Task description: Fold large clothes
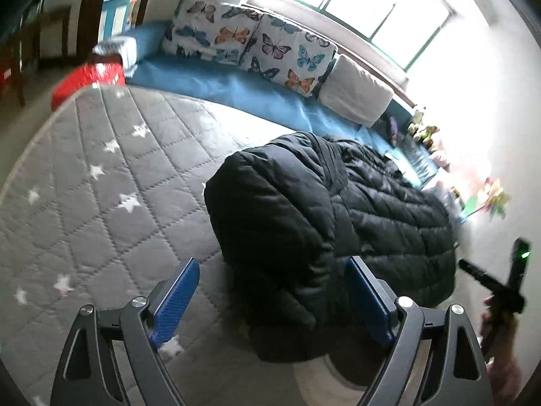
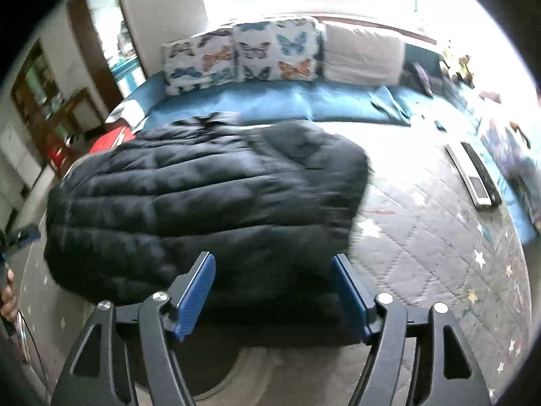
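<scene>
The black quilted puffer jacket (image 1: pixel 324 223) is lying bunched on the grey star-patterned quilted mattress (image 1: pixel 101 176), just ahead of both claws. The left gripper (image 1: pixel 272 291) is gaping wide, holding nothing; the right gripper (image 2: pixel 274 287) is likewise spread over the jacket's near edge.

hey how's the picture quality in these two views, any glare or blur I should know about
Left wrist view: the window is blown out, washing the right wall white; the black jacket and left tool are fairly sharp, while the right tool at the edge is smeared. Right wrist view: window glare again on top, the jacket shows motion blur, and fisheye bending curves the bed.
</scene>
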Demonstrator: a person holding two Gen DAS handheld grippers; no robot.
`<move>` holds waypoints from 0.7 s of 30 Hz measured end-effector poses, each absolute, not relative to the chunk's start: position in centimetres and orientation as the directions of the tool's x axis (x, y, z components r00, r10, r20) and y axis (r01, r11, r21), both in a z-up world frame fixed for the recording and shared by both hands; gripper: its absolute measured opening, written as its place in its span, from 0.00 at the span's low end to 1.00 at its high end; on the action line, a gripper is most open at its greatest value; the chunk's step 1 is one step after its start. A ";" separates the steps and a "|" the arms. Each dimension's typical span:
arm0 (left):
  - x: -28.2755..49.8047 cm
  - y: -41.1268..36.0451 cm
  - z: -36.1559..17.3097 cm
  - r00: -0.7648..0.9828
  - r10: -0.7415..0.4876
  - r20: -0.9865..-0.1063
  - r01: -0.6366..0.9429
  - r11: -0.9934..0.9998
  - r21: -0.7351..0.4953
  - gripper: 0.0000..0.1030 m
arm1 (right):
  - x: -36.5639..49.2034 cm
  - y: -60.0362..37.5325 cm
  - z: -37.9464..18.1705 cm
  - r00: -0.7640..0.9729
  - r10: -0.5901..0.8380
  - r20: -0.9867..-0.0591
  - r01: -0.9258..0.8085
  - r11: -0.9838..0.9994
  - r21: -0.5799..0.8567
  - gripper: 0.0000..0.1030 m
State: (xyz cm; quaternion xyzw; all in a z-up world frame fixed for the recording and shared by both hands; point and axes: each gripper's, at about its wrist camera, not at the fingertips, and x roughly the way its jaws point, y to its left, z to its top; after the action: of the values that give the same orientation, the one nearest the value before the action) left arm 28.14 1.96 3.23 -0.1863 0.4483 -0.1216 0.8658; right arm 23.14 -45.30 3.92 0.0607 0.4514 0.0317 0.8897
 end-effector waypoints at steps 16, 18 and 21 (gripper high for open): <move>32.6 4.8 -2.2 0.497 -0.579 -0.647 0.006 0.747 -0.665 1.00 | 29.6 -51.3 -2.4 0.484 0.501 -0.718 0.001 0.820 0.573 0.98; 33.0 4.8 -2.7 0.490 -0.599 -0.633 0.003 0.727 -0.686 1.00 | 30.0 -51.5 -3.1 0.472 0.534 -0.701 0.007 0.793 0.609 1.00; 33.8 4.9 -3.6 0.475 -0.634 -0.610 -0.008 0.691 -0.723 1.00 | 30.2 -51.4 -3.8 0.469 0.572 -0.673 -0.003 0.763 0.647 1.00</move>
State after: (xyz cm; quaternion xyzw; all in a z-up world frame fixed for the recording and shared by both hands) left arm 33.85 4.89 -3.61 -0.3397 0.4723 -0.1982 0.7889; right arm 30.17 -51.39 -3.76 0.2944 0.4833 0.1789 0.8048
